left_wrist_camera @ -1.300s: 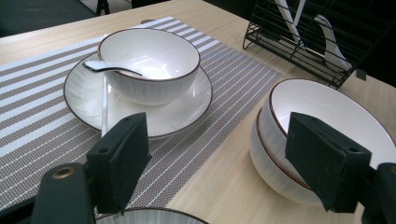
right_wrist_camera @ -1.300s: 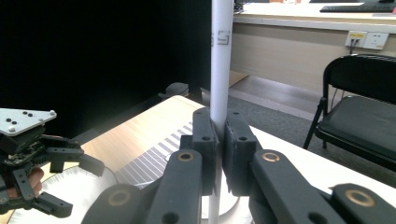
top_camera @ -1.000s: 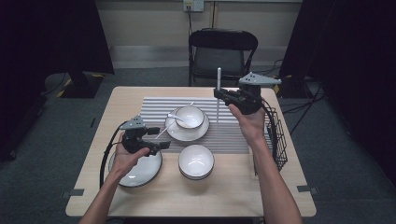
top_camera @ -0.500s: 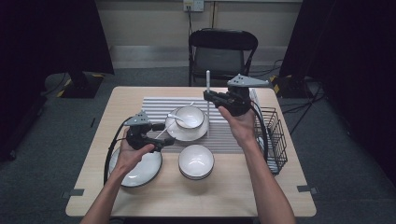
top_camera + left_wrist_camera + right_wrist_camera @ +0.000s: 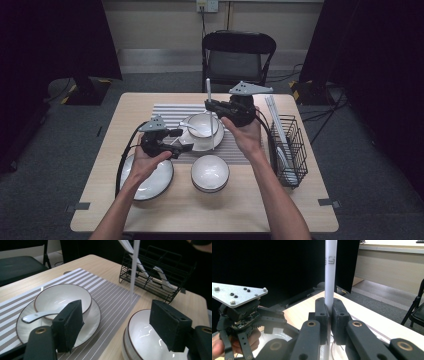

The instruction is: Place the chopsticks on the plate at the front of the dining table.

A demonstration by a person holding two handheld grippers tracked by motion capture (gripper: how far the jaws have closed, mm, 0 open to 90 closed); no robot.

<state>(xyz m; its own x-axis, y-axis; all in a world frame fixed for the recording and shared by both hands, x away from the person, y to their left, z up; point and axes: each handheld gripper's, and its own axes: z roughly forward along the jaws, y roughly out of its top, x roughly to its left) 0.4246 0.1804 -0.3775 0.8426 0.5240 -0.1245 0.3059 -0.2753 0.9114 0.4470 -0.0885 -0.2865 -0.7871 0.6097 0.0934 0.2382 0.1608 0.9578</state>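
Nearest us, an empty plate (image 5: 150,182) sits at the left and a second bowl (image 5: 210,173) just right of it, both off the near edge of the striped placemat (image 5: 170,112). We leave them alone in this step.

Just beyond the plate, the left gripper (image 5: 181,141) hovers with its jaws apart. They have just been closing a little, and nothing lies between them. In its own view the pads (image 5: 68,323) frame the saucer (image 5: 93,315) without touching it. We judge it best to hold this hand level and off to the left, out of the chopstick's path.

In the middle of the mat the saucer carries a bowl (image 5: 202,125) with a spoon (image 5: 192,128) resting in it.

Over the far right of that setting, the right gripper (image 5: 209,105) is clenched on a white chopstick (image 5: 208,87) and holds it upright. Its lower end comes down to the mat just right of the saucer; whether it touches, we cannot tell. The step in hand looks like laying the stick beside the setting. To do it well, we lower slowly and tip the stick away from the bowl's rim. We let it lie flat along the stripes, and unclench only once its whole length rests, so it neither rolls nor knocks the china.

Farther right stands the wire basket (image 5: 290,150) with more sticks, and beyond the table a chair (image 5: 237,55).
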